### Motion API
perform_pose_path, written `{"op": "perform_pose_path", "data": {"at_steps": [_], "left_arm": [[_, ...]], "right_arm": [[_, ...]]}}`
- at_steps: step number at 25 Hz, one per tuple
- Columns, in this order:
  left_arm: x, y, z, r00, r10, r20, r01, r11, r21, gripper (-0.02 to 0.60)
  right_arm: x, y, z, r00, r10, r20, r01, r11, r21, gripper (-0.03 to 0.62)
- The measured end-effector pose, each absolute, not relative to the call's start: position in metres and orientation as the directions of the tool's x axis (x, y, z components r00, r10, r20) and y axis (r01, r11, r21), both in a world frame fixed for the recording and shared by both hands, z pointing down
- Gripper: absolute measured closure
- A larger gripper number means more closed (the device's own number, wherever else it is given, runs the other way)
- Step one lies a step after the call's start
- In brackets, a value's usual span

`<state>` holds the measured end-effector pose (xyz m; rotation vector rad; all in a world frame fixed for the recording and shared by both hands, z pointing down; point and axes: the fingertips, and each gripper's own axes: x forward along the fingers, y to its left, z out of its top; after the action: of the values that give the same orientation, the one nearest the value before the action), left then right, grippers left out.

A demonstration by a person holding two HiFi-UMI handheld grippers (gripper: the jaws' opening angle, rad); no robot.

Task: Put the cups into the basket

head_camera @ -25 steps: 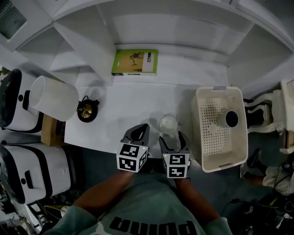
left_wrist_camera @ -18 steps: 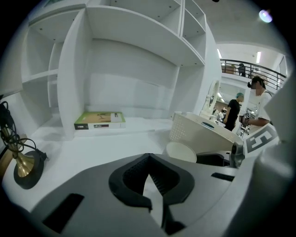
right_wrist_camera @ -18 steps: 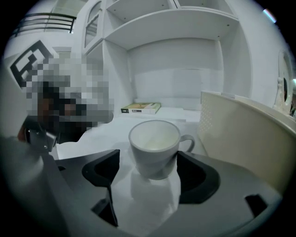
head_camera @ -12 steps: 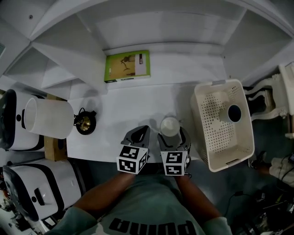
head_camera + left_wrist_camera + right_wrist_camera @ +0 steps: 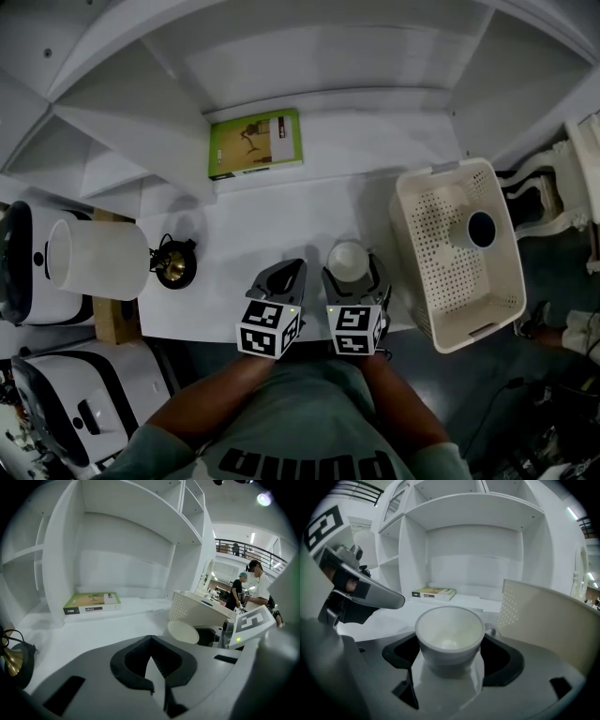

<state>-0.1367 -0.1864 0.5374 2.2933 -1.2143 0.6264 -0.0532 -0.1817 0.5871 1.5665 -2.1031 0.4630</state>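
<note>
A white cup (image 5: 348, 259) stands upright on the white table (image 5: 253, 225) near its front edge. My right gripper (image 5: 352, 272) has its jaws on either side of the cup (image 5: 449, 637), which sits between them with a gap on each side. These jaws have just been opening and stand wide open. My left gripper (image 5: 291, 269) hovers just left of the cup, shut and empty, its tips meeting in the left gripper view (image 5: 150, 639). The cream perforated basket (image 5: 412, 253) sits to the right, with a second cup (image 5: 472, 231) lying inside.
A green book (image 5: 255, 142) lies at the back of the table under white shelves. A white cylinder (image 5: 94, 260) and a small brass object (image 5: 172, 264) sit at the left. The basket wall (image 5: 553, 616) rises close on the cup's right.
My right gripper has moved forward, so the cup now sits between its jaws instead of ahead of them. The left gripper has shifted only slightly.
</note>
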Motion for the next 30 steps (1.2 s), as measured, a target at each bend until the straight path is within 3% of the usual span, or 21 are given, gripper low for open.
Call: {"op": "perform_pose_path", "data": {"at_steps": [12,30], "left_arm": [[-0.142,-0.187,0.533,0.503,-0.655,0.564,-0.854,-0.476,0.208,0.575],[-0.1,-0.184,0.477,0.532,-0.701,0.475,-0.844,-0.485,0.229,0.575]], "right_arm": [[-0.056,-0.179,0.583,-0.26,-0.792,0.552,-0.951,0.309,-0.004,0.214],[-0.011,-0.15,0.475,-0.253,-0.874,0.415,-0.966,0.254,-0.054,0.214]]}}
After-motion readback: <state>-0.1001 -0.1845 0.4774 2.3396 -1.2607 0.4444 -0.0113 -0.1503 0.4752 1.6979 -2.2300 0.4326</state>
